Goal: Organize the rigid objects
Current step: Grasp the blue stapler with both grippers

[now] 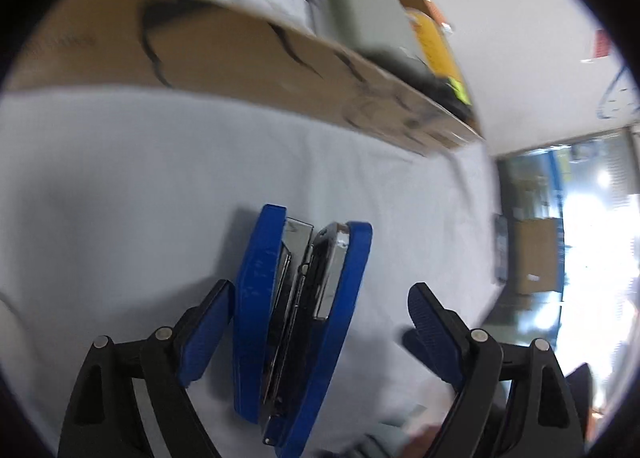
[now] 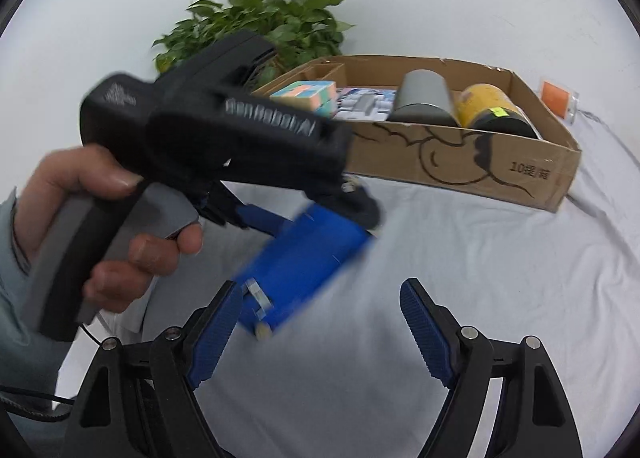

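Blue stapler [image 1: 296, 322] lies between the left tool's [image 1: 320, 310] spread fingers, on its side, chrome magazine and black insides facing up; left pad touching or just beside it, right pad apart. Left tool released. In the right wrist view the stapler [image 2: 304, 262] is blurred, below the left tool's black body, gripped by a hand [image 2: 100, 226]. Right tool [image 2: 320, 318] open, grasping nothing. White-clothed counter [image 2: 480, 278] open to the right. Cardboard box [image 2: 460, 162] beyond, well apart, holding grey cylinder [image 2: 424, 98], yellow can [image 2: 488, 106], pastel cube [image 2: 308, 96].
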The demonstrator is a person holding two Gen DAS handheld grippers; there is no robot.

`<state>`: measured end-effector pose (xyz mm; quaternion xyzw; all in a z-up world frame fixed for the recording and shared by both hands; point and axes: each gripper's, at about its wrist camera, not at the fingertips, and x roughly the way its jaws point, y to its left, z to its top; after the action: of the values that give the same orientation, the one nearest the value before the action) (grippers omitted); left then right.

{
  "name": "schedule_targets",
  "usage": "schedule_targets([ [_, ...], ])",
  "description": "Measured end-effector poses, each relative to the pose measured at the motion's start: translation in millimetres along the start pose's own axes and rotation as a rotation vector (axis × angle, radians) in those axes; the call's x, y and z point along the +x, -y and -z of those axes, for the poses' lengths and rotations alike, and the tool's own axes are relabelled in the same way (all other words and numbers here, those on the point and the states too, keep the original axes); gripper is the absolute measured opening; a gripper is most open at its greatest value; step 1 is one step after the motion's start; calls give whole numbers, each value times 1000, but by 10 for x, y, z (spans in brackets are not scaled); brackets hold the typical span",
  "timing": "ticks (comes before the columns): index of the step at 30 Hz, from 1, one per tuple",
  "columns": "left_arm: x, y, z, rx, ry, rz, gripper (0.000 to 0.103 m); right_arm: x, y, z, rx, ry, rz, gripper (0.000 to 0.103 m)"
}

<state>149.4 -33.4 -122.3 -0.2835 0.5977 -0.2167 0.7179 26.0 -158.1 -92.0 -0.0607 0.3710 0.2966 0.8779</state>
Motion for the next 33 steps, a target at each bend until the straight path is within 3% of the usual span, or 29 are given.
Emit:
schedule_targets([
  [3, 74, 39, 146, -2, -10, 102, 84, 92, -73, 81, -31, -15, 31, 79],
  [7, -113, -52, 227, 3, 64, 65, 84, 184, 77, 151, 81, -89, 20, 81],
  [10, -245, -142, 262, 8, 103, 35, 84, 214, 7, 190, 125, -96, 4, 86],
  [15, -352, -267, 366, 8, 133, -12, 84, 417, -179, 243, 72, -118, 183, 89],
  [16, -348, -299, 374, 1, 134, -10, 84, 468, -249, 259, 18, -135, 245, 83],
  [18, -348, -346, 398, -11, 139, -6, 84, 467, -278, 277, 8, -121, 261, 64],
  [19, -348, -348, 409, -11, 142, -2, 84, 449, -275, 272, 11, -112, 267, 62],
  [20, -343, -346, 406, -10, 146, 7, 84, 437, -252, 262, 25, -101, 256, 51],
  [22, -382, -344, 429, 1, 148, 22, 84, 402, -150, 227, 75, -88, 176, 40],
  [27, -323, -252, 395, 21, 158, 47, 85, 322, 496, 284, 352, -37, -213, 34],
  [29, -269, -201, 376, 27, 162, 59, 84, 371, 928, 383, 551, -42, -423, 39],
  [30, -232, -169, 366, 33, 163, 63, 84, 372, 1103, 423, 623, -50, -472, 51],
  [31, -197, -142, 357, 40, 165, 64, 85, 302, 1232, 451, 645, -42, -437, 68],
  [32, -155, -111, 346, 47, 170, 60, 85, 192, 1260, 444, 610, -32, -345, 73],
  [33, -101, -67, 328, 56, 172, 51, 85, 7, 1237, 402, 517, -8, -162, 75],
])
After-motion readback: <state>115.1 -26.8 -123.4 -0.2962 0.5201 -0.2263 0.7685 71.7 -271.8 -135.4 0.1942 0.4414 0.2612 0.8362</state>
